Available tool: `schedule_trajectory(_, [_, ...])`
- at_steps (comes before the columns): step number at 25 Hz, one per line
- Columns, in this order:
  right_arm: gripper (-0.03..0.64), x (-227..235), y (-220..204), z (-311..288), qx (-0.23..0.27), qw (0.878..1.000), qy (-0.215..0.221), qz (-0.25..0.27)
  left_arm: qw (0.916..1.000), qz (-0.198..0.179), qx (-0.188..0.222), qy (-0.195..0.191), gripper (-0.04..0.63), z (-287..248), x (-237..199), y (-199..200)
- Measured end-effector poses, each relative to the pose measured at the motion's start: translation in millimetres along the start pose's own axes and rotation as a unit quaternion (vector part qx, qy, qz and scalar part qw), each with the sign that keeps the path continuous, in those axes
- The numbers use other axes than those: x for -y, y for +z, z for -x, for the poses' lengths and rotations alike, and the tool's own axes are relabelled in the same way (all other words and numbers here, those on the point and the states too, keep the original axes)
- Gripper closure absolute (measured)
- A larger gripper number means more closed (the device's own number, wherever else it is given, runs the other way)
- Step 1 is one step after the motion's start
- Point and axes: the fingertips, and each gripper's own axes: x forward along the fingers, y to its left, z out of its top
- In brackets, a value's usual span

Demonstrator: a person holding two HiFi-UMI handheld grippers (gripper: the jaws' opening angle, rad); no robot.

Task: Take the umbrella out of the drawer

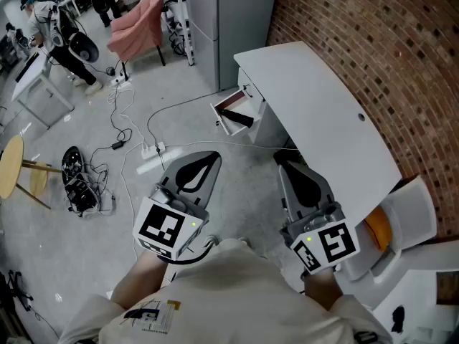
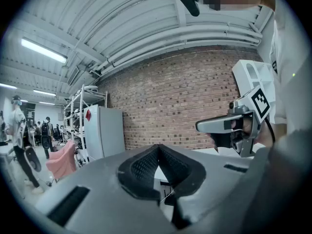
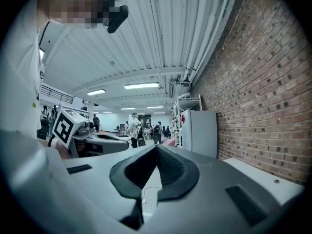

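Note:
In the head view a white drawer [image 1: 224,125] stands pulled out from under the white desk [image 1: 323,113] by the brick wall. A dark folded umbrella [image 1: 237,116] lies inside it. My left gripper [image 1: 214,156] and right gripper [image 1: 281,160] are held side by side near my body, well short of the drawer, both pointing towards it. Both are shut with nothing between the jaws. In the left gripper view the left gripper [image 2: 158,148] has its pads meeting, with the right gripper [image 2: 207,126] to its right. The right gripper view shows the right gripper [image 3: 156,148] shut the same way.
Cables and a white power strip [image 1: 151,151] lie on the floor ahead of the left gripper. A black object [image 1: 74,176] and a round wooden stool [image 1: 10,165] are at the left. A grey cabinet [image 1: 229,20] stands behind the desk, a white chair [image 1: 405,217] at the right.

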Motion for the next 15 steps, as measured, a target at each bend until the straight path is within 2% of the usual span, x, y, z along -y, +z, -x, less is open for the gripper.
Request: schedule_trajectory(15, [0.609,13,-3,7,0.012,1.000,-0.008,-0.019,0.9999,0.002,-0.010,-0.002,0.588,-6,10,-6])
